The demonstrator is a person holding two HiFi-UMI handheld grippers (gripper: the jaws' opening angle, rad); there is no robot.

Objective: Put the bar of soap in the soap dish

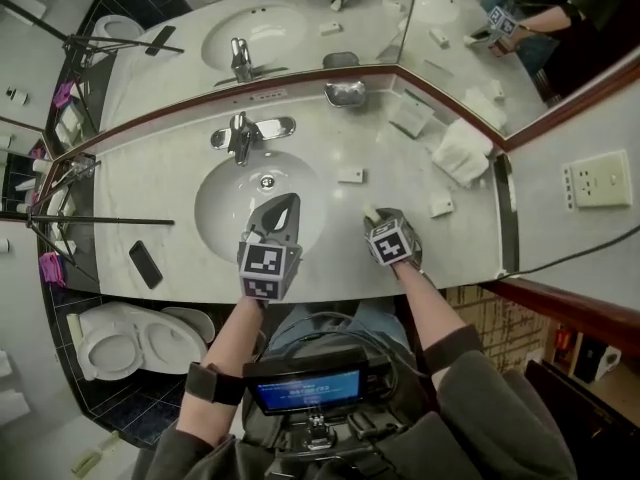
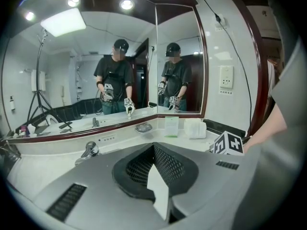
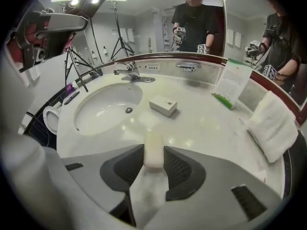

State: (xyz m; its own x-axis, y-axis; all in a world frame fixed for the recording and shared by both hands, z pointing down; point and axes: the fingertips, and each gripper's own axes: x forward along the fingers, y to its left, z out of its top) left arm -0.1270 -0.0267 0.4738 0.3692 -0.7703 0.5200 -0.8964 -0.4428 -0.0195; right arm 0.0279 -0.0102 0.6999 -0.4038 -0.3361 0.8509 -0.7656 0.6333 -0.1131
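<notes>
I counted one bar of soap (image 3: 153, 150), one soap dish (image 1: 346, 93) at one o'clock of the one sink (image 1: 225, 208), one tap (image 1: 243, 134), two small boxes (image 1: 350, 175), one towel (image 1: 462, 153), one card (image 1: 410, 116), one phone (image 1: 145, 264).

Sink basin (image 1: 225, 208) sits in the middle of the counter (image 1: 330, 148), faucet (image 1: 240, 136) right behind it, mirror (image 1: 300, 18) behind that. Soap dish (image 1: 346, 93) is at the back by the mirror corner, right of the faucet. Small box (image 1: 350, 176) lies just right of the basin, with the card (image 1: 410, 116) and folded towel (image 1: 462, 153) further right (second small box (image 1: 441, 206) in front of the towel). Phone (image 1: 145, 264) lies front left. The bar of soap (image 3: 153, 150) is between the right gripper (image 1: 375, 220) jaws, front-right of the basin, well apart from the dish.
</notes>
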